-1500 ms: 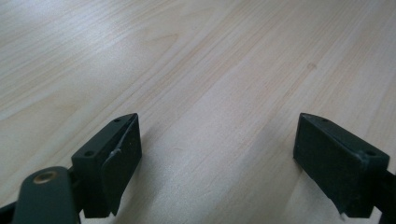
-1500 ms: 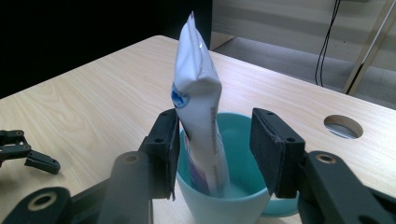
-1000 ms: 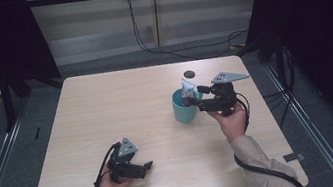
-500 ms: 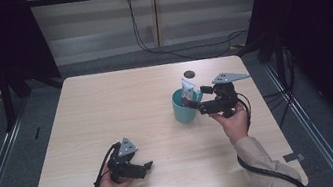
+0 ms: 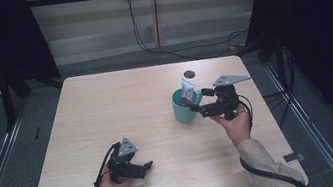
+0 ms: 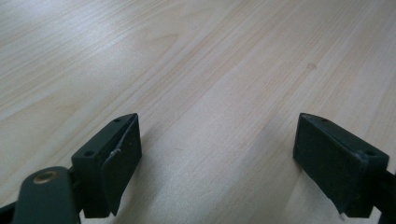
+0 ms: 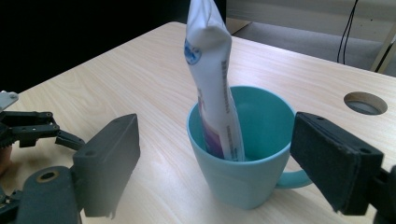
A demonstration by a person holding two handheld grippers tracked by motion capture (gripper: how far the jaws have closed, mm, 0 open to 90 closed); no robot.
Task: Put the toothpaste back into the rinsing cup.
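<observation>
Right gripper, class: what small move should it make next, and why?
Probably draw straight back from the mug. The right gripper is open, its jaws apart on either side of the mug and gripping nothing, and the tube already stands in the mug, leaning on its rim. Backing away level should keep the jaws from knocking either over.

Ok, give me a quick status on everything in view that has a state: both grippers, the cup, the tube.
Left gripper: open, nothing between its fingers, low over the bare table.
Right gripper: open, fingers either side of the cup, not closed on it.
Teal cup: upright on the table, handle toward the right gripper.
White tube: standing in the cup, leaning, top sticking out above the rim.
</observation>
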